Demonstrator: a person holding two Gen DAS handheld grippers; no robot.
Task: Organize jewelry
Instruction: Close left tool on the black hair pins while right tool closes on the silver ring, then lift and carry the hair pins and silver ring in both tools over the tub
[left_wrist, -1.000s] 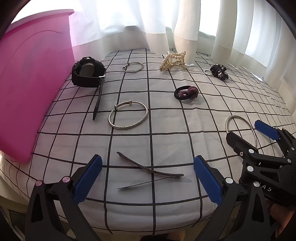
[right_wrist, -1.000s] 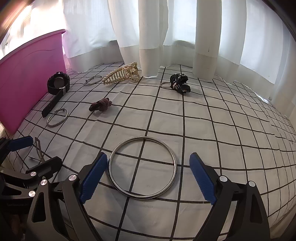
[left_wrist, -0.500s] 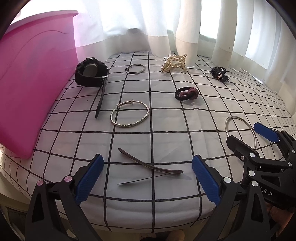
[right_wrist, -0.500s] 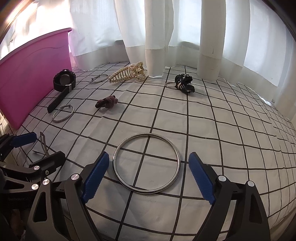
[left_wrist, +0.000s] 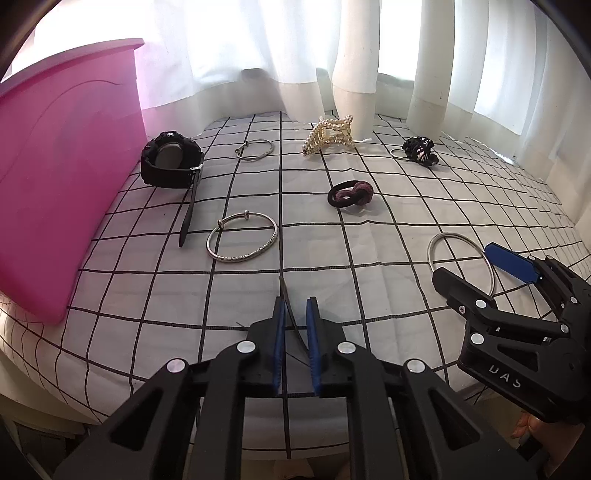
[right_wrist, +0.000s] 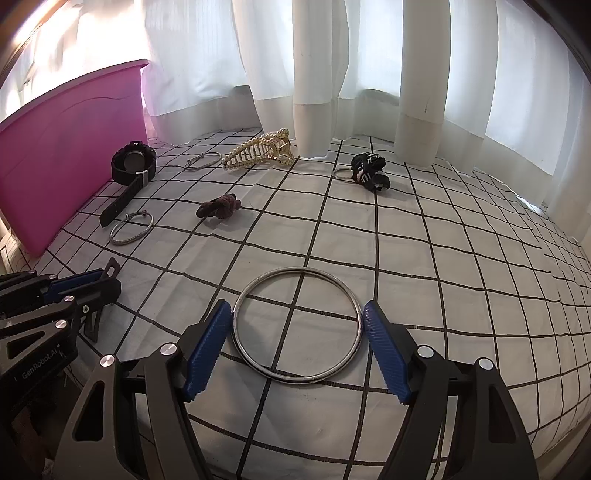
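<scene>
My left gripper (left_wrist: 294, 326) is shut on a thin dark hair clip (left_wrist: 286, 300) at the near edge of the checked cloth; the clip's tip sticks out past the blue pads. My right gripper (right_wrist: 297, 326) straddles a large plain silver bangle (right_wrist: 297, 326) lying flat, its blue pads (right_wrist: 208, 343) close against the ring's two sides. A textured silver bangle (left_wrist: 242, 238), a black watch (left_wrist: 171, 160), a maroon and black hair tie (left_wrist: 351, 192), a pearl claw clip (left_wrist: 328, 136) and a small bangle (left_wrist: 255, 149) lie further out.
A pink storage bin (left_wrist: 62, 173) stands along the left edge of the cloth. A black scrunchie with a key ring (right_wrist: 369, 171) lies at the back right. White curtains (right_wrist: 332, 74) hang behind. The cloth's front edge drops off just under the grippers.
My left gripper has closed on the hair clip and lifted its end off the cloth. My right gripper's pads have narrowed from wide open to the sides of the large bangle.
</scene>
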